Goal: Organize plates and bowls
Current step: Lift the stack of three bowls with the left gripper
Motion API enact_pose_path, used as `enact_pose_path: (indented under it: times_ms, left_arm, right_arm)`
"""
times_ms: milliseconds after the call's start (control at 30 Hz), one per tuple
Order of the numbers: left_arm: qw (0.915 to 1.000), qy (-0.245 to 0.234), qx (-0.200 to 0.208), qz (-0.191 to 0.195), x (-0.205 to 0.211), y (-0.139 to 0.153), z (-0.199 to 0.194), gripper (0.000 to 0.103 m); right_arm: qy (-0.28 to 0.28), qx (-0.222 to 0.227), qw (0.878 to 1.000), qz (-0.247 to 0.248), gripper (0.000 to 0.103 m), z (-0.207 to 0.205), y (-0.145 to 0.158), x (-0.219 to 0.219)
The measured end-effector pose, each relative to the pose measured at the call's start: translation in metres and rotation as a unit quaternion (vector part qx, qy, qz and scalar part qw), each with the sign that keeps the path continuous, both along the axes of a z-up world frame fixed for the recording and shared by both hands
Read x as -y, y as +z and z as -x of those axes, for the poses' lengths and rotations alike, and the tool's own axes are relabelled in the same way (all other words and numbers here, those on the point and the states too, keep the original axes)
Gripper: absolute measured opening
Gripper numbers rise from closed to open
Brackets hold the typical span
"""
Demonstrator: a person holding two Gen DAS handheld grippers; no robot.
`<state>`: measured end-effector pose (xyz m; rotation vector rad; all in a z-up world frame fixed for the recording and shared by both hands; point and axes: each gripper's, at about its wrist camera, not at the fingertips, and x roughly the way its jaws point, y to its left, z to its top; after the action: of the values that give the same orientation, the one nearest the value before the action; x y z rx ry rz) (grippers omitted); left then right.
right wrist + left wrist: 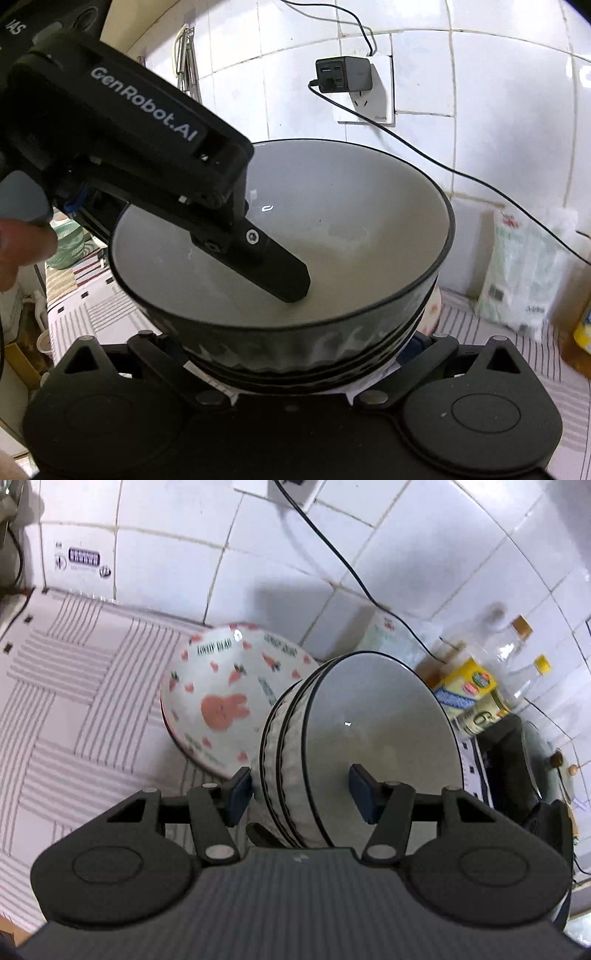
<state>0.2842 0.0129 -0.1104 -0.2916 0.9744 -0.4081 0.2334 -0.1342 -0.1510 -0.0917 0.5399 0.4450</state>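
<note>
Nearest the lens, the left gripper (301,792) straddles the rim of a stack of grey bowls (369,716) at 6 o'clock — one finger inside, one outside, jaws apart with a visible gap. At 10 o'clock, just beside the stack on the striped cloth (66,686), sits a bunny-print bowl (221,690). Rightward, the right gripper (299,350) sits wide apart beneath the stack, cradling rather than pinching. Glazed ceramic — I judge it heavy, rigid, slippery, chip-prone; pinch the rim firmly and support underneath.
</note>
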Motion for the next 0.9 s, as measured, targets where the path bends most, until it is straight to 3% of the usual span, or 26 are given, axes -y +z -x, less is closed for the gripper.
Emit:
enact_pose_path:
  times_ms: [500,900]
  left_arm:
    - [0.9989,0.016,-0.030,-0.031,0.000,-0.025,-0.077,0.058]
    - [0.9978,0.012,-0.060,-0.026,0.008,-0.045,-0.102,0.058]
  right_arm:
    - [-0.001,-0.026,1.000,-0.009,0.103,-0.070,-0.030,-0.003]
    - [-0.011,-0.055,0.998,0.006,0.103,-0.081,-0.047,-0.001]
